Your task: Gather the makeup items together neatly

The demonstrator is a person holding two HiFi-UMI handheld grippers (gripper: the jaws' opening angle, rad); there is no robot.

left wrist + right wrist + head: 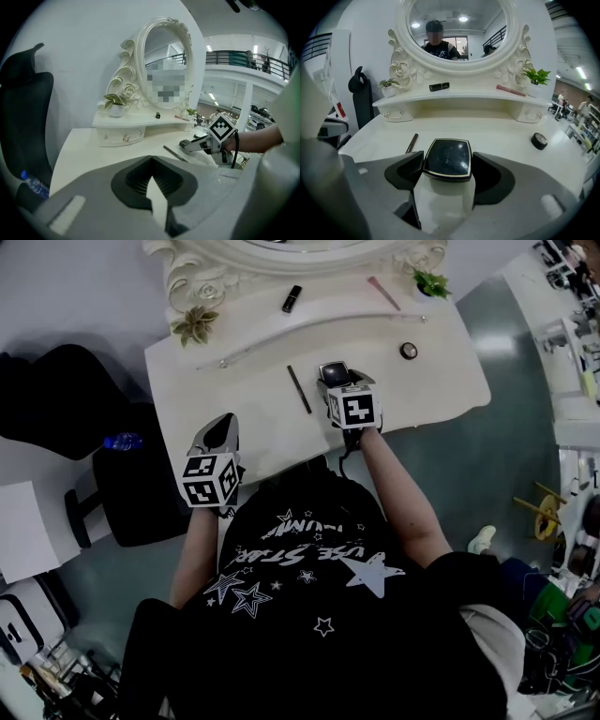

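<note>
My right gripper (334, 372) is shut on a glossy black compact (447, 158) with a gold rim, held just above the white vanity top (412, 395). A thin dark pencil (299, 388) lies on the table just left of it. Further right on the table sits a small round black jar (409, 351). On the raised shelf lie a black lipstick tube (292, 298) and a pink stick (383, 293). My left gripper (221, 430) hovers at the table's near left edge, its jaws together with nothing in them.
An ornate oval mirror (457, 33) backs the vanity, with small potted plants (195, 324) at both ends of the shelf. A black chair (56, 399) and a water bottle (122, 441) stand to the left of the table.
</note>
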